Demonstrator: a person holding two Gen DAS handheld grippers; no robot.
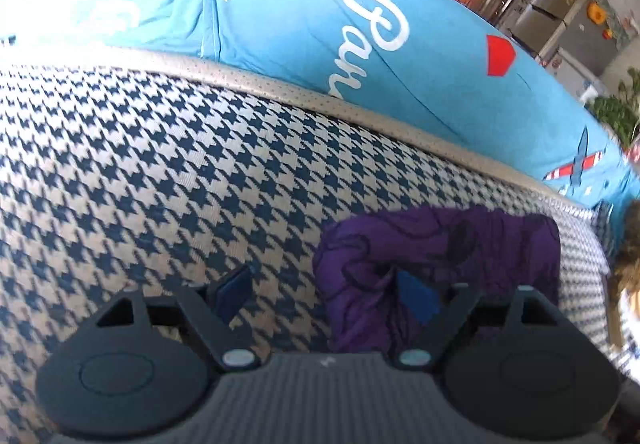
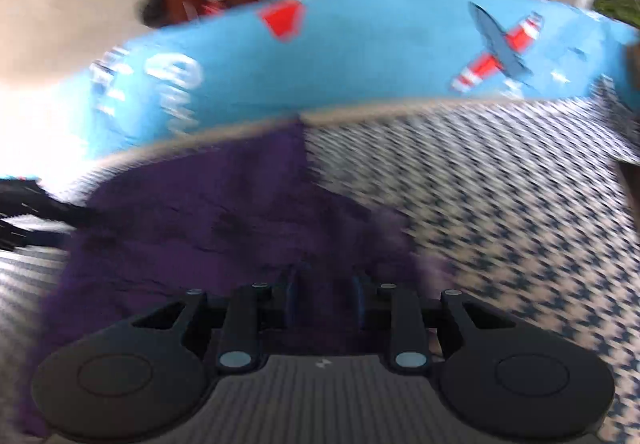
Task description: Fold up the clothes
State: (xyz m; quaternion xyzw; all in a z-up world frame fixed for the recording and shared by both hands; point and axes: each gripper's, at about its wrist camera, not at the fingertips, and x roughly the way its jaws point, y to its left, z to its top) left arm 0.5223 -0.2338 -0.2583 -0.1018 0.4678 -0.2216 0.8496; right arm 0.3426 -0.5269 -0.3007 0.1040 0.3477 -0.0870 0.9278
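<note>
purple garment [image 1: 440, 264] bunched on houndstooth cover [image 1: 160, 172], blue sheet [image 1: 304, 28] behind. left gripper [image 1: 324, 296] jaws spread wide, nothing pinched, cloth by its right finger. right gripper [image 2: 324, 296] hovering over purple fabric, jaws narrow; grip unclear, too blurry.

A garment [image 1: 440, 248] is laid on a mat [image 1: 160, 164] that covers the near part of a bed. Behind the mat, past its far border, a bedsheet [image 1: 304, 24] is spread over the rest of the bed. In the left wrist view the garment is seen to the right of the mat's middle, with bare mat to its left. The left gripper [image 1: 324, 292] is held over the garment's left edge: 1 finger over bare mat, the other over the cloth. In the right wrist view the garment [image 2: 200, 212] reaches back to the mat's [image 2: 500, 184] far border, and the right gripper [image 2: 324, 288] is held over its near part. Behind the bed, a fridge [image 1: 576, 16] and a plant [image 1: 616, 112] are seen.
</note>
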